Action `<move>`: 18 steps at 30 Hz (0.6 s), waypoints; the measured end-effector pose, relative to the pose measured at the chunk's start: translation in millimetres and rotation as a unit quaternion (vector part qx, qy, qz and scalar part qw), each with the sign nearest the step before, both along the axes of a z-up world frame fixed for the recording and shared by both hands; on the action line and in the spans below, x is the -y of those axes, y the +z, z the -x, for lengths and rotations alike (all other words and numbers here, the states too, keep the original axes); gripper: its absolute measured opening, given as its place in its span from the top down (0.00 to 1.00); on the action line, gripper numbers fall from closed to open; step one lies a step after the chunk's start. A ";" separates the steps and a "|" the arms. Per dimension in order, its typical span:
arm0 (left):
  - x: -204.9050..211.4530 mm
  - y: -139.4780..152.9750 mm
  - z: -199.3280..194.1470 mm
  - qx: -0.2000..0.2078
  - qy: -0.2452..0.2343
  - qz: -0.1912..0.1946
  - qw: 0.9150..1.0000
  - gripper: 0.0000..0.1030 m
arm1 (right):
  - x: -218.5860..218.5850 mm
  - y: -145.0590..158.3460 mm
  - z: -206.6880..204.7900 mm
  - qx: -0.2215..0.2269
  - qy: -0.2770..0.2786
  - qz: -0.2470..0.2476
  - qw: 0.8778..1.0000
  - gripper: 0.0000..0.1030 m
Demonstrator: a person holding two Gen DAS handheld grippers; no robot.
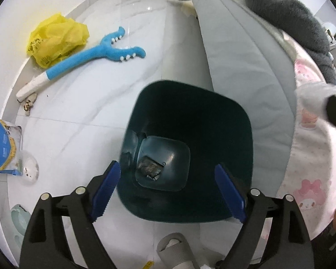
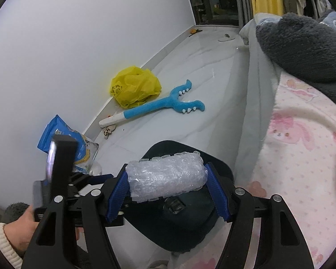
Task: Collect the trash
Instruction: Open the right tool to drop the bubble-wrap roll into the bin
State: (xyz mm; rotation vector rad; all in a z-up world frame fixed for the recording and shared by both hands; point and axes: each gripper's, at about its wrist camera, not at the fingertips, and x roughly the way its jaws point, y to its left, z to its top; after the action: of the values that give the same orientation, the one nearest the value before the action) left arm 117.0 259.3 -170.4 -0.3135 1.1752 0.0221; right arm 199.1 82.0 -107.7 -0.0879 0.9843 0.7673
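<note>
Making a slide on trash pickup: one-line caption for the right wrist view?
Right gripper holds a clear bubble-wrap roll above the dark green plastic bin.

Glossy plastic bin (image 1: 212, 116); bubble-wrap roll (image 2: 165, 177); polished marble floor (image 1: 89, 112); fuzzy blanket (image 2: 302, 44).

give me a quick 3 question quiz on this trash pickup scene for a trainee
1. True or false: the right gripper is shut on a roll of bubble wrap.
2. What is directly below the open left gripper? A) yellow plastic bag B) dark green bin C) blue plush toy
3. Fill in: the yellow plastic bag lies on the floor next to the ____ plush toy.

Key
1. True; the blue pads press on both ends of the roll, held above the dark green bin.
2. B; the bin sits under the jaws, with a crumpled scrap at its bottom.
3. blue
</note>
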 end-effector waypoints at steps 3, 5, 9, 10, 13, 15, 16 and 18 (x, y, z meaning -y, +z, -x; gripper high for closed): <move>-11.7 14.3 7.5 0.027 0.013 -0.002 1.000 0.14 | -6.6 -6.2 -2.1 -0.007 0.001 0.000 1.000 0.34; -16.2 26.9 15.2 0.049 0.023 -0.013 0.998 0.14 | -10.3 -9.9 -3.9 -0.011 0.002 0.000 1.000 0.34; -18.6 54.5 28.7 0.102 0.027 -0.031 0.994 0.14 | -18.7 -17.8 -6.3 -0.021 0.003 0.002 1.000 0.34; -19.2 59.7 30.2 0.112 0.026 -0.036 0.993 0.14 | -20.6 -19.5 -6.9 -0.022 0.004 0.005 1.000 0.34; -17.1 76.2 35.5 0.138 0.027 -0.043 0.989 0.15 | -28.4 -27.7 -7.8 -0.022 0.009 0.018 1.000 0.34; -15.3 86.9 38.2 0.152 0.032 -0.043 0.987 0.16 | -31.4 -34.3 -10.1 -0.028 0.010 0.024 0.999 0.34; -13.3 92.6 39.2 0.160 0.033 -0.043 0.986 0.17 | -32.9 -37.0 -10.8 -0.031 0.010 0.026 0.999 0.34; -11.1 100.0 41.3 0.171 0.033 -0.043 0.984 0.20 | -37.2 -44.3 -11.7 -0.037 0.014 0.036 0.999 0.34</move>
State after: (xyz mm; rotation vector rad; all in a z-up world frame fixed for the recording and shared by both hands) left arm 75.7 270.4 -70.5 -0.2671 0.8205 0.0738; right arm 210.8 119.2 -152.0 -0.1356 1.0837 0.7657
